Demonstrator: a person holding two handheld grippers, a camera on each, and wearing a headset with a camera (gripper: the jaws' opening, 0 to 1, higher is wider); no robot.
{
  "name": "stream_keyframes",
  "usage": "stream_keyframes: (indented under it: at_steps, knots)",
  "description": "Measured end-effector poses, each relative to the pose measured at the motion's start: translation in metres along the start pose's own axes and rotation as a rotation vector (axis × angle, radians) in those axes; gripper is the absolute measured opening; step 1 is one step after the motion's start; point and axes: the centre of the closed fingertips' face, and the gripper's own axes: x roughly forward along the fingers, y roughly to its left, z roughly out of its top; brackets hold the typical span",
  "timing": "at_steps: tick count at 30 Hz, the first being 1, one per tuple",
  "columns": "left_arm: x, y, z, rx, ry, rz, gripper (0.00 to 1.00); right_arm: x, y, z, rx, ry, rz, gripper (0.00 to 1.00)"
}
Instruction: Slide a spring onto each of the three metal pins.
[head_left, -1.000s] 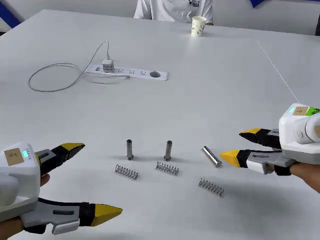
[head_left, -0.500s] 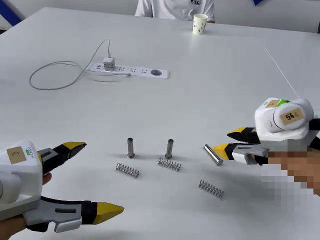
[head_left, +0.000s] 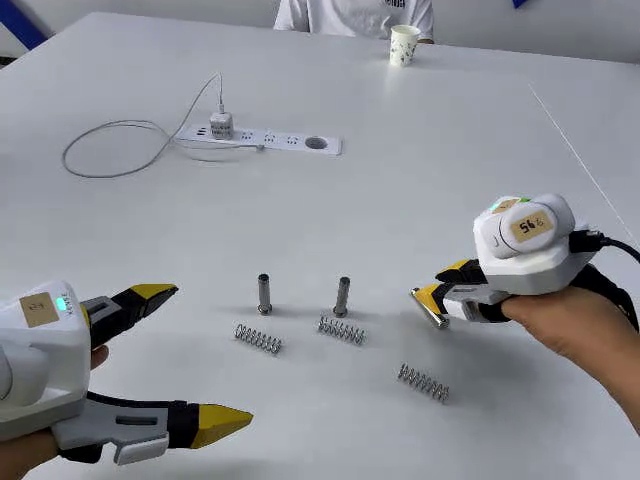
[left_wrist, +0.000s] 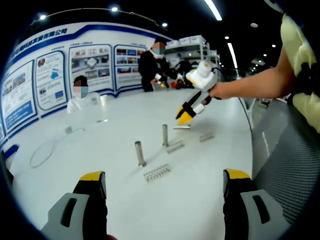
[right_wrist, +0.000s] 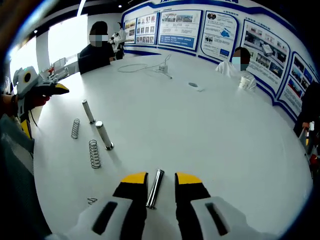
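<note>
Silver metal pin (right_wrist: 153, 191) lies flat on white counter (right_wrist: 225, 125) between narrow fingers of my right gripper (head_left: 441, 280), axis along them, not visibly clamped; left gripper (head_left: 197, 355) wide, well apart.

Silver cylindrical metal pins (head_left: 264, 293) (head_left: 342, 296) (head_left: 431, 313): three, one lay at 3 o'clock
Coiled steel wire springs (head_left: 257, 339) (head_left: 341, 330) (head_left: 422, 382): three
White plastic power strip (head_left: 258, 142): one
White paper cup (head_left: 404, 45): one

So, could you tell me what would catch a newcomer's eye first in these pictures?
The right gripper, at the right of the table, straddles the one pin lying flat, a jaw on each side. Mid-table two pins stand upright, with three loose springs lying in front of them.
</note>
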Motion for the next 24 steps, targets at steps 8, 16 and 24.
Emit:
stream_keyframes:
  at_steps: [8,16,24]
  knots:
    - [0.001,0.0,-0.001,-0.004,0.0,-0.001,0.99,0.01,-0.002,-0.004,0.026,0.032,-0.008,0.18]
    - [0.001,0.001,-0.003,-0.007,0.004,-0.002,0.98,0.016,-0.003,-0.006,0.048,0.061,-0.013,0.14]
    - [0.001,0.001,-0.005,-0.011,0.007,-0.001,0.98,0.021,-0.001,-0.007,0.053,0.09,-0.018,0.12]
